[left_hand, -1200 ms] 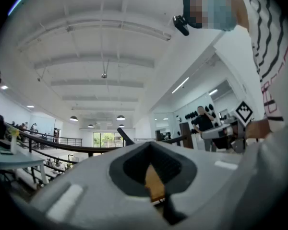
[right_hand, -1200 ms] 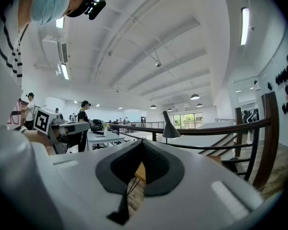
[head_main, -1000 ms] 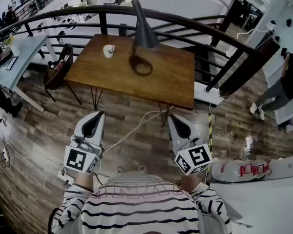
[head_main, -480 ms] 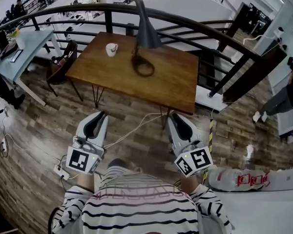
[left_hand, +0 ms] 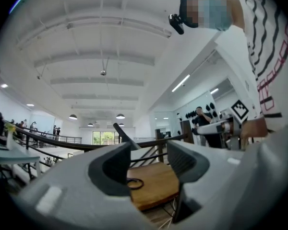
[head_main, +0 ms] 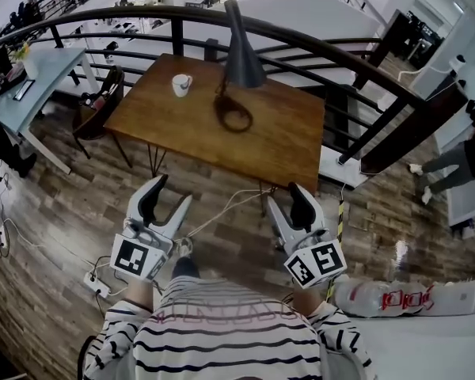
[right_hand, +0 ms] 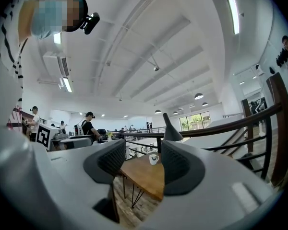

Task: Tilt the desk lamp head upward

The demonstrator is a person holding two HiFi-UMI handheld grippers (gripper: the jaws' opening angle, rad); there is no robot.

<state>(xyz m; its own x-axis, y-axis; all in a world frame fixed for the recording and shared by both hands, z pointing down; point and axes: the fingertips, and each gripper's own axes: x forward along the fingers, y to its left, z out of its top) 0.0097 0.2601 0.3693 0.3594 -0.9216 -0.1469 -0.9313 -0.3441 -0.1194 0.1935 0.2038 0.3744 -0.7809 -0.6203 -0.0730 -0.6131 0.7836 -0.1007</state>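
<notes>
Left gripper and right gripper: both empty. The jaws have just been opening and now stand apart, with only floor and far table between them. I hold both low in front of my chest, pointing ahead.

Lamp: on the table, well apart from both grippers, straight ahead and a little higher. It sits near the far edge by the railing, with a cup to its left. Its ring base lies toward me. The cone head hangs above the base with its mouth down, and the stem runs up and away from me. In the head view the lamp lies between the grippers, a shade closer to the right one. I judge either could reach it once I step in.

Hard to read:
- Left gripper view: the left jaw covers the head; only the stem and base ring show.
- Right gripper view: the right jaw cuts off the lower head and the base.
- The joint where the head tilts is too small to make out in any view.
</notes>
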